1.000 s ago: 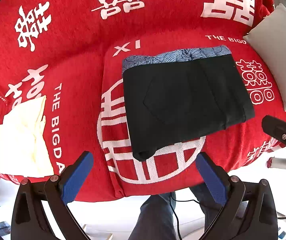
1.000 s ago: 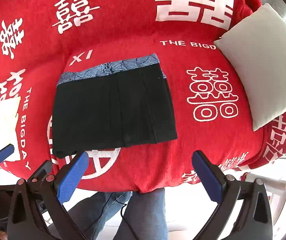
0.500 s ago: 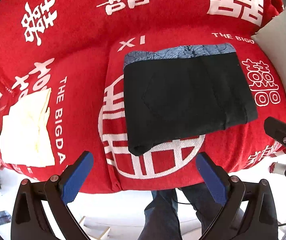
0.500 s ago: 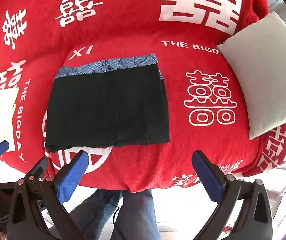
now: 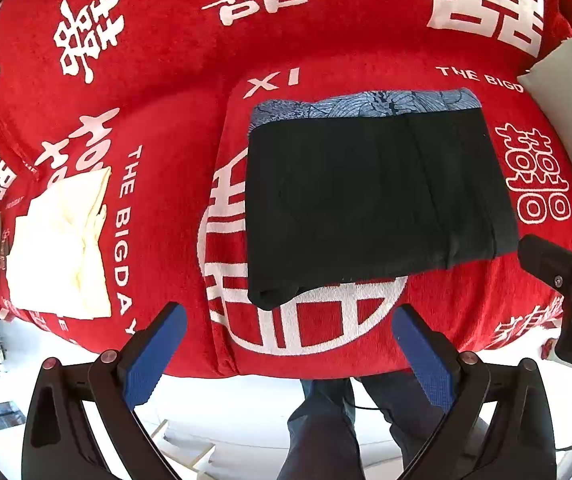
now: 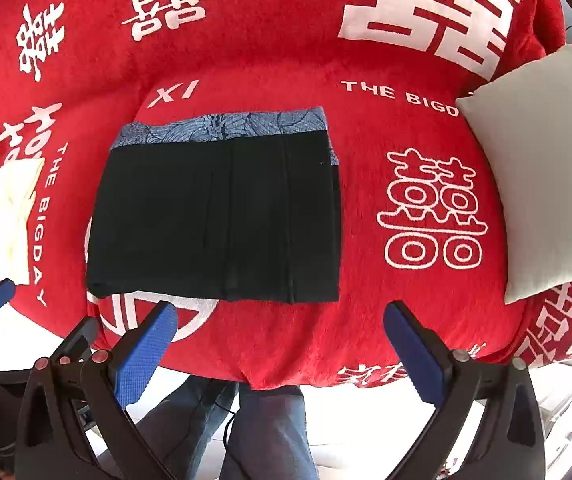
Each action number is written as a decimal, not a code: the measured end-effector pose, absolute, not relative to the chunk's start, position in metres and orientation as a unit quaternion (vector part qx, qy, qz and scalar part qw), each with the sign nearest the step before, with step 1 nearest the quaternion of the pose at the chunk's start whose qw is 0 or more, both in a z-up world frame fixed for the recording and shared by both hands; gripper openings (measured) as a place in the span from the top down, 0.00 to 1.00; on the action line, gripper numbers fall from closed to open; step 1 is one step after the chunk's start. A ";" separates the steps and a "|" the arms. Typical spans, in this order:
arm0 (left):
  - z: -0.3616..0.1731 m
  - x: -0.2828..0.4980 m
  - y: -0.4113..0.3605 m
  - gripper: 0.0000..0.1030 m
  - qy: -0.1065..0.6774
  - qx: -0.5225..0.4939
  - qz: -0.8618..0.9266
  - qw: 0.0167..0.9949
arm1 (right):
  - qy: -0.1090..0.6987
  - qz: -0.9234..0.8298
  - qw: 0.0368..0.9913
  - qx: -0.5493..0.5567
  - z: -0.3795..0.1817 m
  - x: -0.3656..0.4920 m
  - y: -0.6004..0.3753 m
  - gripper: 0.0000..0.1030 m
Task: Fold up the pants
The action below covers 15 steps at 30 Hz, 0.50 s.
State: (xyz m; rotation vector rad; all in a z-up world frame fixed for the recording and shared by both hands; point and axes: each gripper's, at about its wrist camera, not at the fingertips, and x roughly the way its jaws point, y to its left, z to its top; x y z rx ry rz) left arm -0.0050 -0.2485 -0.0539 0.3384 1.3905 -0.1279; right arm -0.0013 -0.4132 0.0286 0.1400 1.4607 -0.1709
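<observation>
The black pants (image 5: 374,204) lie folded into a flat rectangle on the red sofa seat (image 5: 173,264), with a blue patterned waistband (image 5: 366,102) along the far edge. They also show in the right wrist view (image 6: 217,216). My left gripper (image 5: 286,348) is open and empty, held above the seat's front edge, short of the pants. My right gripper (image 6: 277,344) is open and empty, also back from the pants' near edge. The right gripper's body shows at the right of the left wrist view (image 5: 566,272).
A folded cream garment (image 5: 61,240) lies on the left of the seat, also seen in the right wrist view (image 6: 1,216). A light grey cushion (image 6: 542,168) rests at the right. The person's legs in jeans (image 5: 326,428) stand below the sofa's front edge.
Both grippers have drawn back from the sofa, so more of the front edge and floor shows. The pants lie unchanged. Both grippers stay open.
</observation>
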 end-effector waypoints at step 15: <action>-0.055 -0.005 -0.257 0.00 0.639 0.158 -0.048 0.752 | 0.672 -0.059 0.737 0.054 0.026 0.005 -0.419 0.00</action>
